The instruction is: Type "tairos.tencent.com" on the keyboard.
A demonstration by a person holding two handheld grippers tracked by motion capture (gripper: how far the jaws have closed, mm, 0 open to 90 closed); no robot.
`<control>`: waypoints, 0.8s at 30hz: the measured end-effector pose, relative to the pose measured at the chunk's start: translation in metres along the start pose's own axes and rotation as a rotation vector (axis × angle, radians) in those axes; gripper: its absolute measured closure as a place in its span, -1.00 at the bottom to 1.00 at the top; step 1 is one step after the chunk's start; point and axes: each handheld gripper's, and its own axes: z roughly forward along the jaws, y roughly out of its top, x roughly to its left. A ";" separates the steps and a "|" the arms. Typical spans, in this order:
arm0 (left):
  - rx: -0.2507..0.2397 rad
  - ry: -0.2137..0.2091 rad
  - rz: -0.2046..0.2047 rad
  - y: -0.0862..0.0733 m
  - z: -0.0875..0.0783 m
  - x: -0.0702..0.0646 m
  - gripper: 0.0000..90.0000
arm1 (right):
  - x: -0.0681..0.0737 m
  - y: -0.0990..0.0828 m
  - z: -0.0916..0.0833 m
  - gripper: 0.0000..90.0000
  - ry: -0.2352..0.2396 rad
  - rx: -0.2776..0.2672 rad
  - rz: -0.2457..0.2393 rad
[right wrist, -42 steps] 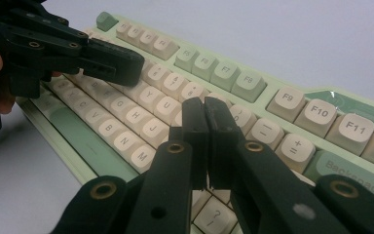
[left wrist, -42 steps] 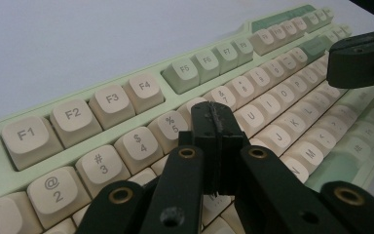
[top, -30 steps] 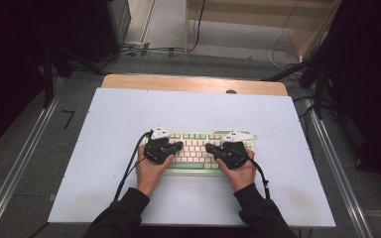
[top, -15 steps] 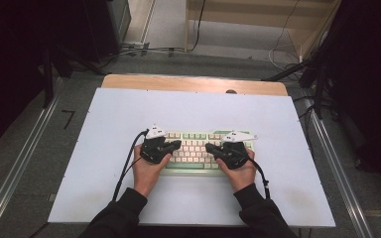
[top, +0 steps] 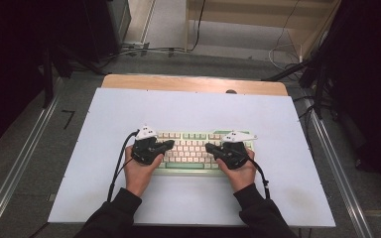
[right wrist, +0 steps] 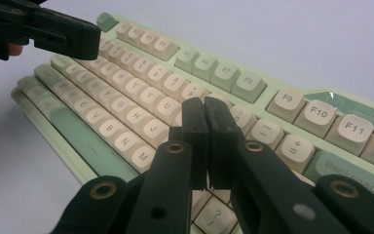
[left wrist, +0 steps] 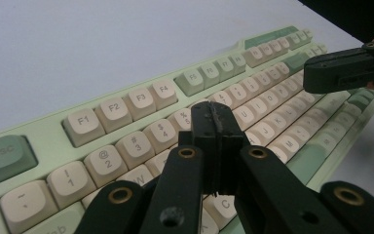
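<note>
Both tongs, left (left wrist: pixel 217 127) and right (right wrist: pixel 205 117), hover pressed closed and empty over the keyboard (top: pixel 198 151) at the tabletop's (top: pixel 193 106) centre.

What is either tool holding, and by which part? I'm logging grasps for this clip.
Nothing is held. The left tool and right tool both have their jaws shut with nothing between them, poised over the keyboard.

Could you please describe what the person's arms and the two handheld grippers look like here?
Both forearms wear dark sleeves. The left gripper and right gripper are matte black, each with a pale three-cornered plate on top and a black cable trailing back. In the gripper views, the linkage arms show brass-coloured pivot rings.
</note>
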 end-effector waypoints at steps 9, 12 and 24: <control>-0.005 0.005 -0.007 -0.002 -0.008 0.004 1.00 | 0.000 0.000 0.000 0.91 0.000 -0.002 0.001; -0.005 0.009 -0.009 -0.002 -0.010 0.005 1.00 | 0.000 0.000 0.000 0.91 0.000 -0.004 0.000; 0.029 0.047 -0.002 -0.012 -0.016 0.014 1.00 | 0.000 0.001 -0.002 0.91 0.001 -0.008 -0.002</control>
